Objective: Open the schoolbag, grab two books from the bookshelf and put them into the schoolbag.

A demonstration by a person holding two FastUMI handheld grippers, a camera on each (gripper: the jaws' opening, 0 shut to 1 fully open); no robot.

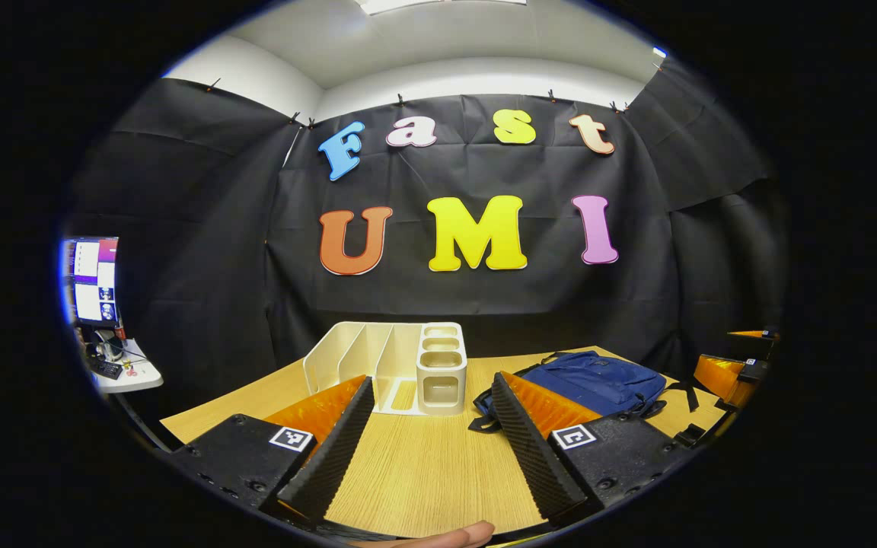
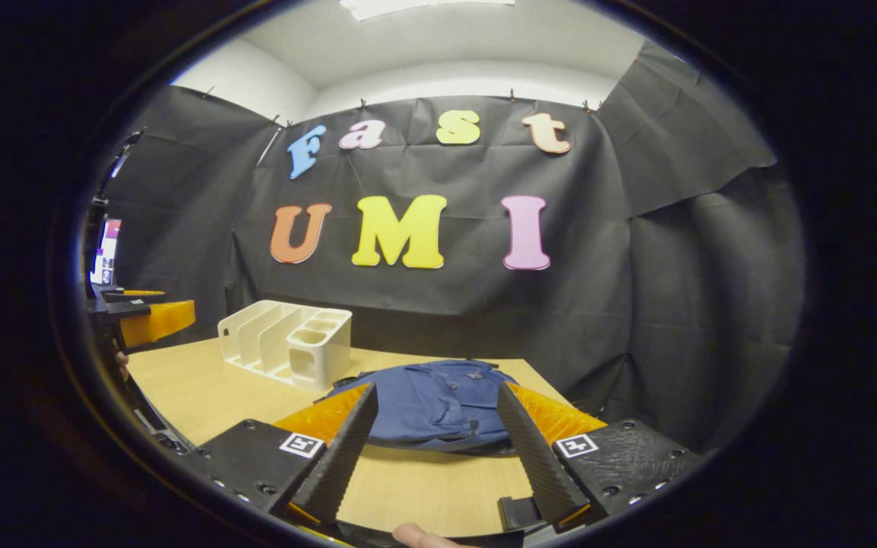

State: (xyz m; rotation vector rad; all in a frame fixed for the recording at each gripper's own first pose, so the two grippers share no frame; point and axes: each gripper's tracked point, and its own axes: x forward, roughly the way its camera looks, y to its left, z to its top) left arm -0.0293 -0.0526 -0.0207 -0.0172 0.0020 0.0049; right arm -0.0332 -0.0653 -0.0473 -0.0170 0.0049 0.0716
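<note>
Left gripper view, from left to right. A monitor [image 1: 92,280] stands on a small white side table [image 1: 130,375] at the far left edge, well apart from the work surface. The left gripper [image 1: 432,445] is held above the near part of the wooden table [image 1: 423,472], with its fingers spread wide and nothing between them. Ahead of its left finger [image 1: 332,449], the white bookshelf [image 1: 389,365] stands upright on the table. Its slots appear to hold no books, though the view into them is partial. A block of cup-shaped compartments forms its right end. Ahead of the right finger [image 1: 534,449] lies the blue schoolbag [image 1: 591,380], flat on the table and just beside the bookshelf; whether its zipper is open cannot be told from this angle. At the far right edge, the right gripper [image 1: 735,373] is partly in view. A fingertip [image 1: 450,535] of the person holding the tool shows at the bottom edge.

Right gripper view, from left to right. The left gripper [image 2: 145,318] shows at the far left edge. The bookshelf [image 2: 286,342] stands ahead and to the left of the tool. The right gripper [image 2: 432,449] is spread wide and grips nothing. The schoolbag [image 2: 438,403] lies directly ahead, framed between the two fingers but not touching them.
</note>
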